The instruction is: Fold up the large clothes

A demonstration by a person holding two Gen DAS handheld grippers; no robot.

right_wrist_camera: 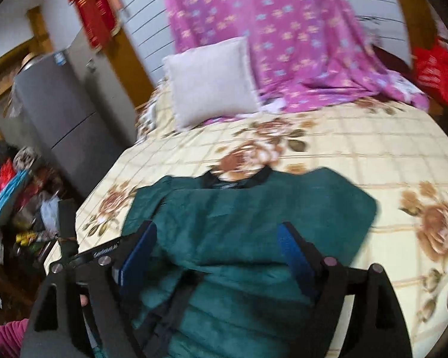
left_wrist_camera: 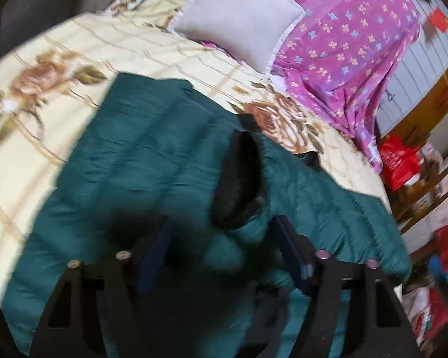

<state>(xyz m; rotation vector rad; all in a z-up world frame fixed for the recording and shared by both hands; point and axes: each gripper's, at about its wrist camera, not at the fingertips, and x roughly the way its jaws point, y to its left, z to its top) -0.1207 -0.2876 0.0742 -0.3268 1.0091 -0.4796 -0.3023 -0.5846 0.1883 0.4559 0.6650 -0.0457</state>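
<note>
A dark green quilted jacket with a black lining lies spread on the cream floral bedspread. In the left wrist view my left gripper is open just above the jacket's near part, beside the black armhole opening. In the right wrist view the same jacket lies with its black collar away from me. My right gripper is open over the jacket's near end, with nothing between its blue pads.
A grey pillow and a purple flowered sheet lie at the head of the bed. A grey fridge and floor clutter stand to the left of the bed. A red bag sits beyond the bed's right edge.
</note>
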